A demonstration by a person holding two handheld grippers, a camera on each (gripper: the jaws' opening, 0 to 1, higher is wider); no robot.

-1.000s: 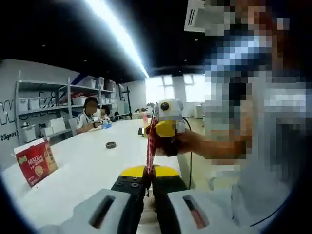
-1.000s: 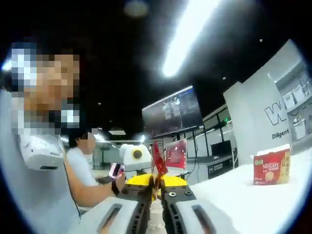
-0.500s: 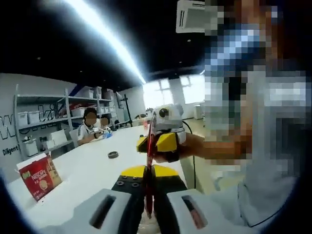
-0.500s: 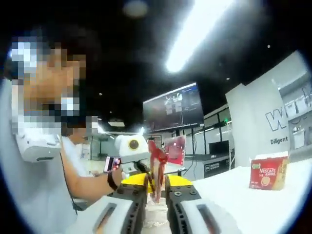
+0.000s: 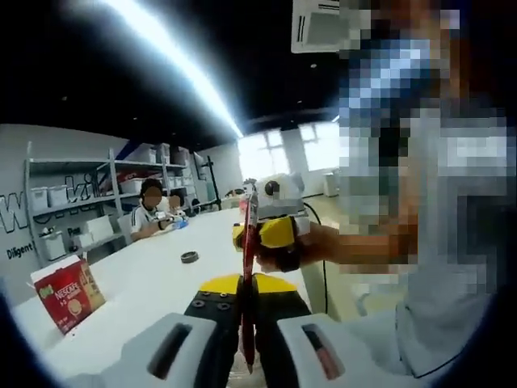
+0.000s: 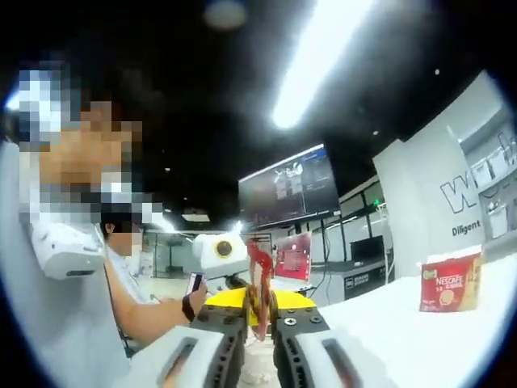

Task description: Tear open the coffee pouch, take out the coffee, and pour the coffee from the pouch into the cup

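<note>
While both grippers clamp the thin red foil coffee pouch (image 5: 247, 275), we judge it light and slippery. Our left gripper (image 5: 246, 317) pinches its lower end; the right gripper (image 6: 260, 311), at 12 o'clock, pinches the top.

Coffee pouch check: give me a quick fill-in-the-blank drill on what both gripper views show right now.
1. The coffee pouch pinched between both grippers is ____ in colour.
2. The left gripper is ____ on the pouch.
3. On the white table, the Nescafe box stands to the ____ of the left gripper's jaws in the left gripper view.
4. The right gripper grips the ____.

Missing words: red; shut; left; pouch
</note>
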